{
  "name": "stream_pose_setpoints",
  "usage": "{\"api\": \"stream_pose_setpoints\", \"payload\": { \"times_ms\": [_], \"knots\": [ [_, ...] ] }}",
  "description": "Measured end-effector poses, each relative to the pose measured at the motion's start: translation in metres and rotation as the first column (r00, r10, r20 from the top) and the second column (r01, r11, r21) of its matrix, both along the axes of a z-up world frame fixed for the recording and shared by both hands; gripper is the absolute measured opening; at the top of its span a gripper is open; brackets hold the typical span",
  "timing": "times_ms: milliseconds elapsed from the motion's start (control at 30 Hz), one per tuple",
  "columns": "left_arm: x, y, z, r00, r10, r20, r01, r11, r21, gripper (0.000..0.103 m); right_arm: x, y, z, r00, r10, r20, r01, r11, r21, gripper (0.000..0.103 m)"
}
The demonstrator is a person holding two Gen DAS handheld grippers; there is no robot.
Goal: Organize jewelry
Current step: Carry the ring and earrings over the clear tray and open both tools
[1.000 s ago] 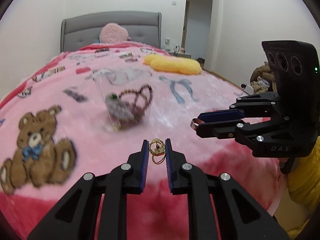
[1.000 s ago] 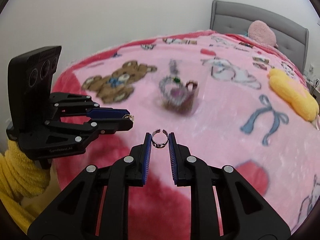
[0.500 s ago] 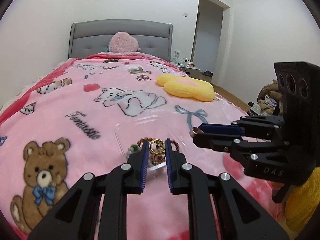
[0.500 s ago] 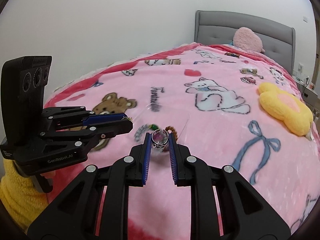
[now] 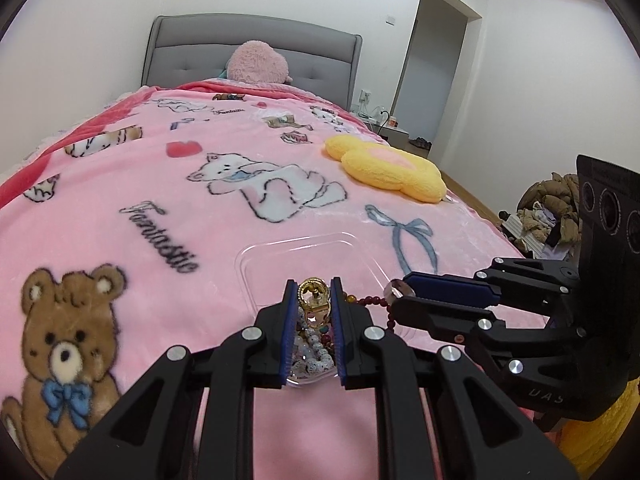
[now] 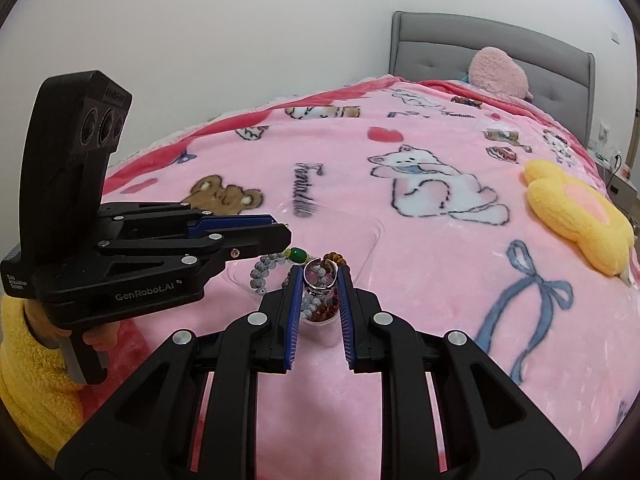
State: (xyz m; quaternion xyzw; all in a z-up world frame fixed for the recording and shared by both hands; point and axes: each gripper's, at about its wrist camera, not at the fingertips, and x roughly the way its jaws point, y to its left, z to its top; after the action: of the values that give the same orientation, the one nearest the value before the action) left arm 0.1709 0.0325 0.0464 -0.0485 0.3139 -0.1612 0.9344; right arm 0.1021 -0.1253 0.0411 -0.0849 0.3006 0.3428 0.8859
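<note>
My left gripper [image 5: 313, 286] is shut on a gold ring [image 5: 313, 294] with an ornate top. My right gripper [image 6: 319, 276] is shut on a silver open-band ring [image 6: 319, 280]. Both hover just over the near end of a clear plastic tray [image 5: 304, 256] that lies on the pink blanket. Bead bracelets [image 5: 314, 350] lie in the tray under the fingers: grey-white beads with a green bead [image 6: 298, 255] and dark red-brown beads [image 5: 370, 301]. In the left wrist view the right gripper [image 5: 394, 290] comes in from the right; in the right wrist view the left gripper [image 6: 286, 234] comes in from the left.
The pink cartoon blanket [image 5: 160, 184] covers the bed. A yellow flower cushion [image 5: 384, 168] lies to the right, a pink plush [image 5: 258, 62] at the grey headboard [image 5: 252, 48]. A pile of clothes [image 5: 548, 208] lies on the floor beyond the bed. A yellow fleece sleeve [image 6: 24, 356] shows.
Both grippers have moved forward over the bed with their rings. The tray with the bracelets, which lay ahead of the fingers, now sits right under the fingertips.
</note>
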Motion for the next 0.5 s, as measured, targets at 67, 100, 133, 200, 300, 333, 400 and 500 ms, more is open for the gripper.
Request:
{"api": "stream_pose_setpoints", "payload": {
  "times_ms": [67, 100, 133, 200, 300, 333, 400, 500],
  "knots": [
    [0.0012, -0.0006, -0.0012, 1.0, -0.002, -0.006, 0.002, 1.0, 0.003, 0.016, 0.0007, 0.0022, -0.0016, 1.0, 0.004, 0.0, -0.004, 1.0, -0.007, 0.017],
    [0.0015, -0.0016, -0.0021, 1.0, -0.008, -0.009, 0.008, 1.0, 0.005, 0.016, 0.0008, 0.003, -0.0025, 1.0, 0.005, -0.001, -0.005, 1.0, -0.01, 0.017],
    [0.0019, -0.0021, -0.0029, 1.0, -0.007, -0.011, 0.007, 1.0, 0.006, 0.016, 0.0015, 0.004, -0.0035, 1.0, 0.006, -0.004, -0.006, 1.0, -0.014, 0.017],
    [0.0022, -0.0029, -0.0038, 1.0, -0.009, -0.013, 0.009, 1.0, 0.004, 0.016, 0.003, 0.0054, -0.0057, 1.0, 0.006, -0.015, -0.007, 1.0, -0.016, 0.017],
    [0.0023, -0.0026, -0.0042, 1.0, -0.003, -0.012, 0.003, 1.0, 0.007, 0.016, 0.0018, 0.0059, -0.0086, 1.0, 0.007, -0.008, -0.008, 1.0, -0.024, 0.018],
    [0.0024, -0.0021, -0.0045, 1.0, 0.0, -0.012, 0.0, 1.0, 0.009, 0.016, 0.0006, 0.0056, -0.0091, 1.0, 0.005, 0.0, -0.005, 1.0, -0.026, 0.018],
    [0.0029, 0.0005, -0.005, 1.0, 0.007, -0.013, -0.007, 1.0, 0.005, 0.016, -0.0015, 0.0052, -0.0096, 1.0, 0.015, 0.004, -0.015, 0.999, -0.03, 0.018],
    [0.0043, 0.0043, -0.006, 1.0, 0.009, -0.021, -0.009, 1.0, -0.012, 0.016, -0.0018, 0.0045, -0.0098, 1.0, 0.014, 0.002, -0.014, 1.0, -0.023, 0.018]
  ]
}}
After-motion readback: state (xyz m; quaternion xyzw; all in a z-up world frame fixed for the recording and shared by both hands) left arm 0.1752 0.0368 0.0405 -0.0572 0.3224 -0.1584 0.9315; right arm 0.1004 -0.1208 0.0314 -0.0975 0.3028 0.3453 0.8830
